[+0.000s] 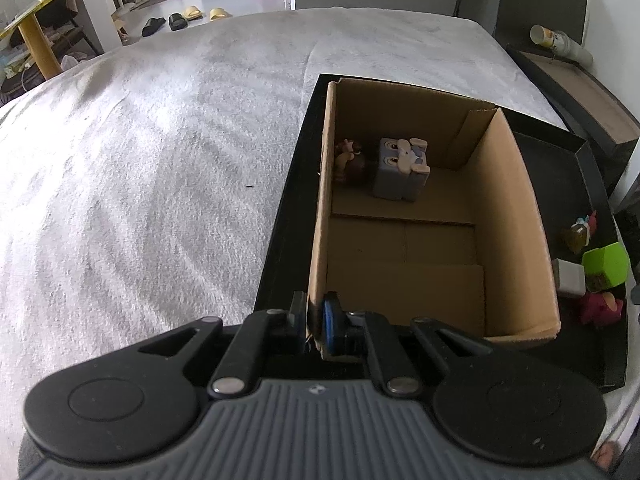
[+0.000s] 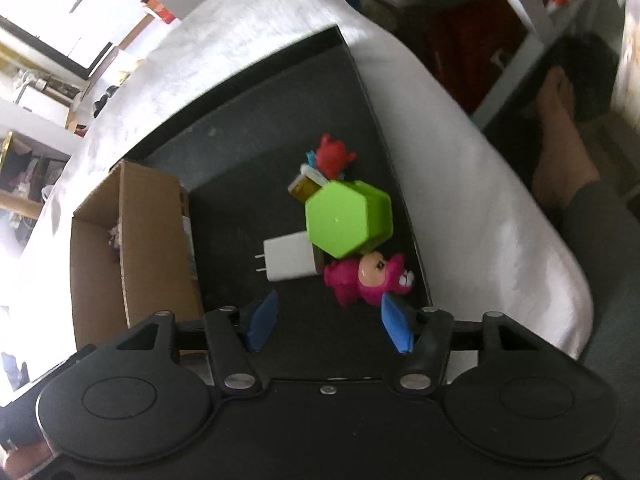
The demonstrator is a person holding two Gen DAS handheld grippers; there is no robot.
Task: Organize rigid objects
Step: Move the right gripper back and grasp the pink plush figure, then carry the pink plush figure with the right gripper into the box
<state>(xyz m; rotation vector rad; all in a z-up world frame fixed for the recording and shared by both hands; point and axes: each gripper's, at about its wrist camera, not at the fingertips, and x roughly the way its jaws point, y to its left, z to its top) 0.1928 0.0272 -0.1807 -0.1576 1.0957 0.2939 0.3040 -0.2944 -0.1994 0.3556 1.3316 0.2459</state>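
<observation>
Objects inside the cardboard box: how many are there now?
2. A small brown figurine lies against the far left wall of the cardboard box; a grey-blue block toy stands beside it. The near corner behind the left wall is hidden.

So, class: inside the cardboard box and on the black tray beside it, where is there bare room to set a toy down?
The cardboard box floor is bare from the near wall, clamped by the left hand-held gripper, up to the grey block toy and brown figure. On the black tray, the far stretch is bare; it's crowded around the green hexagon, white charger and pink figure.
</observation>
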